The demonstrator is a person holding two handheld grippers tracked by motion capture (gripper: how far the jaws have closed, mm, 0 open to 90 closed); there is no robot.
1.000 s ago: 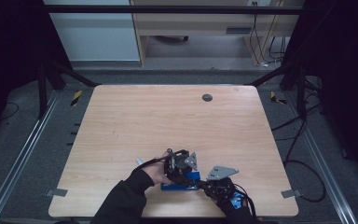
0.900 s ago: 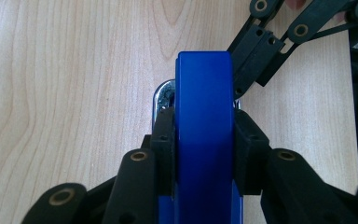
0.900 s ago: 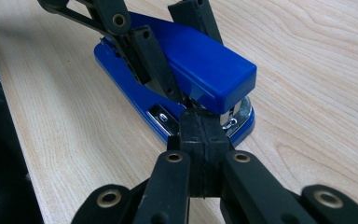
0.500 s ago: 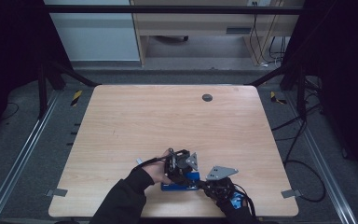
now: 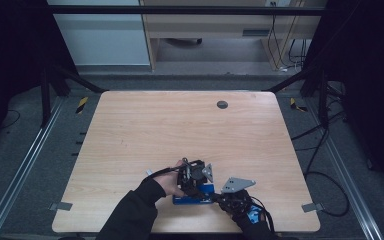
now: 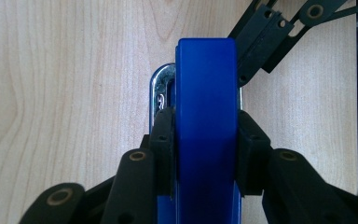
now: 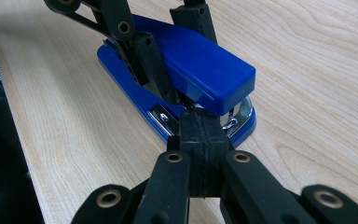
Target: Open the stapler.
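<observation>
Blue stapler (image 5: pixel 194 195) lay flat near the table's (image 5: pixel 145 130) front edge. Clamped across its top by left gripper (image 6: pixel 205 135), pads pressing both sides. Right gripper (image 7: pixel 199 128) closed tight, pads together, nothing between, tips at the stapler's front end, at its metal mouth.

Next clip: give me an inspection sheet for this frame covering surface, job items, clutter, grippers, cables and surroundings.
Surface: wooden table, bare apart from a round dark grommet near the far edge.
Job's things: blue stapler lying flat near the table's near edge.
Clutter: nothing seen.
Grippers: left hand-held gripper shut on the stapler's sides; right hand-held gripper shut, its tips at the stapler's metal front end.
Cables: black cables on the floor to the right.
Surroundings: dark metal frame, grey floor, a desk behind.
</observation>
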